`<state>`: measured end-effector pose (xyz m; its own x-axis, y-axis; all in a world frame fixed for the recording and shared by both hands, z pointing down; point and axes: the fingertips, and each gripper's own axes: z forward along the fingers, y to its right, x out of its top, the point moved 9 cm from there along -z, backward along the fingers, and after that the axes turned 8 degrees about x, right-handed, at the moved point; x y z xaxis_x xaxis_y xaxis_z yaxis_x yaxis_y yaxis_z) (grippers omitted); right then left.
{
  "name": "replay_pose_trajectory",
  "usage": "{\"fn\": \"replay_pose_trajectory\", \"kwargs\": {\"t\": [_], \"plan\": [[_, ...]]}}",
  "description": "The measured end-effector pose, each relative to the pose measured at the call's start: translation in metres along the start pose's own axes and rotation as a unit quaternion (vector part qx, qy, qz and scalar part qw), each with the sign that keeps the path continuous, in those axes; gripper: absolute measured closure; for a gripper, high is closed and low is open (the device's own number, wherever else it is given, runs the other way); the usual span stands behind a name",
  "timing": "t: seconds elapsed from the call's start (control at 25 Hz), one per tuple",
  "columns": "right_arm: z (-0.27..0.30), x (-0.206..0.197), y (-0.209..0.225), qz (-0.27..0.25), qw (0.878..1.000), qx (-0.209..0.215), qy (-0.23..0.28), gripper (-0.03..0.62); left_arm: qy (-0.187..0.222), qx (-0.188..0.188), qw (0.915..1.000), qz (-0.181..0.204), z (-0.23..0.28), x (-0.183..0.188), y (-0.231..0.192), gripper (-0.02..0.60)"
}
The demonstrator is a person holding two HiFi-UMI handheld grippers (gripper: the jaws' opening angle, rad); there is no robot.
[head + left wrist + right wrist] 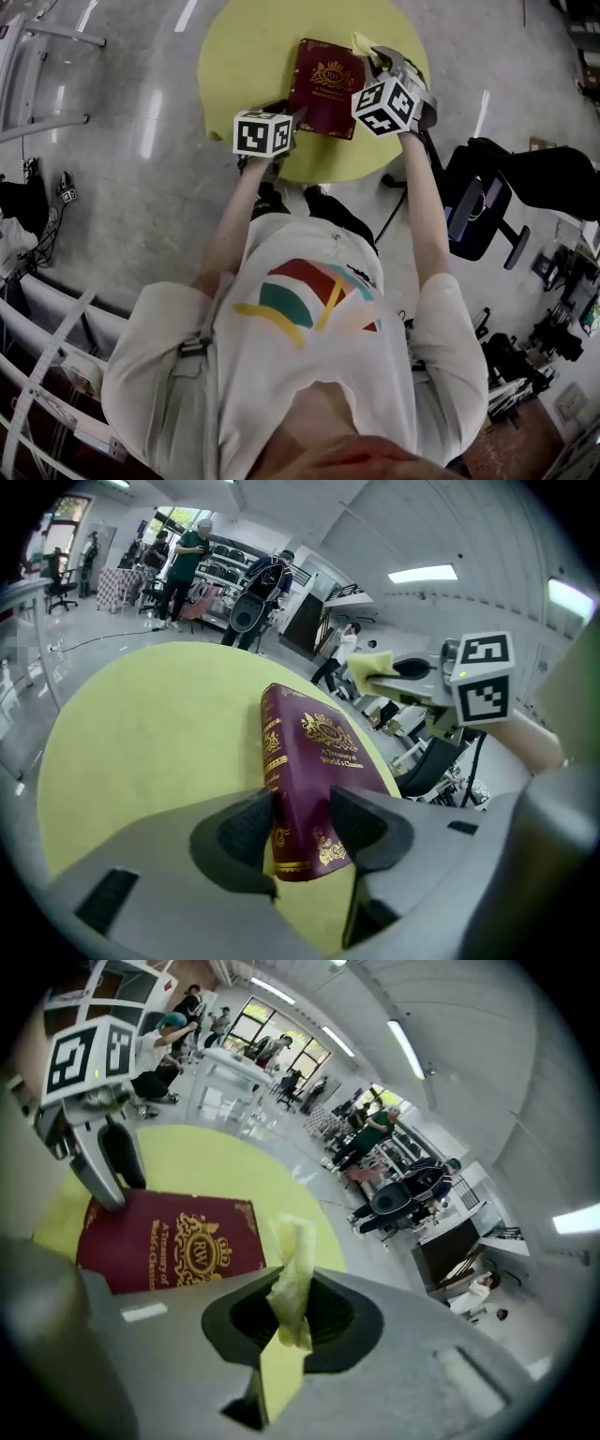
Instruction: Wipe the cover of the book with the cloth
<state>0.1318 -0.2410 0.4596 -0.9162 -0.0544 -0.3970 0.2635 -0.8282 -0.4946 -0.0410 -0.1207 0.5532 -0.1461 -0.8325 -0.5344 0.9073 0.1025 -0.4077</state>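
- On the yellow table (234,56) the maroon book (324,87) lies flat, cover up. Looks like a stiff, heavyish hardback, probably slick.
- left gripper (305,832) jaws pinch its near spine end, a decent spot for steadying it.
- right gripper (291,1312) is clamped on the soft, limp yellow cloth (292,1260), beside the book's right edge.

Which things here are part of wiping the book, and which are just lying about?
In the job: book, clamped by left gripper; cloth, held in right gripper; yellow table.
Just about: office chair; bystanders.
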Motion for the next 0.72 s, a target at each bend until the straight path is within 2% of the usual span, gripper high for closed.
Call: {"fn": "replay_pose_trajectory", "kwargs": {"t": [0.16,0.4,0.72], "plan": [[0.036,-0.003,-0.004,-0.047,0.997,0.045,-0.051,0.565,0.007,-0.001,1.0000,-0.004,0.001,-0.001,0.002,0.383],[0.068,-0.001,-0.013,-0.074,0.988,0.085,-0.104,0.565,0.015,-0.001,0.9999,-0.006,0.000,-0.002,0.001,0.383],[0.074,0.002,-0.024,-0.095,0.982,0.100,-0.128,0.565,0.019,0.000,0.9998,-0.007,0.001,-0.003,0.001,0.383]]}}
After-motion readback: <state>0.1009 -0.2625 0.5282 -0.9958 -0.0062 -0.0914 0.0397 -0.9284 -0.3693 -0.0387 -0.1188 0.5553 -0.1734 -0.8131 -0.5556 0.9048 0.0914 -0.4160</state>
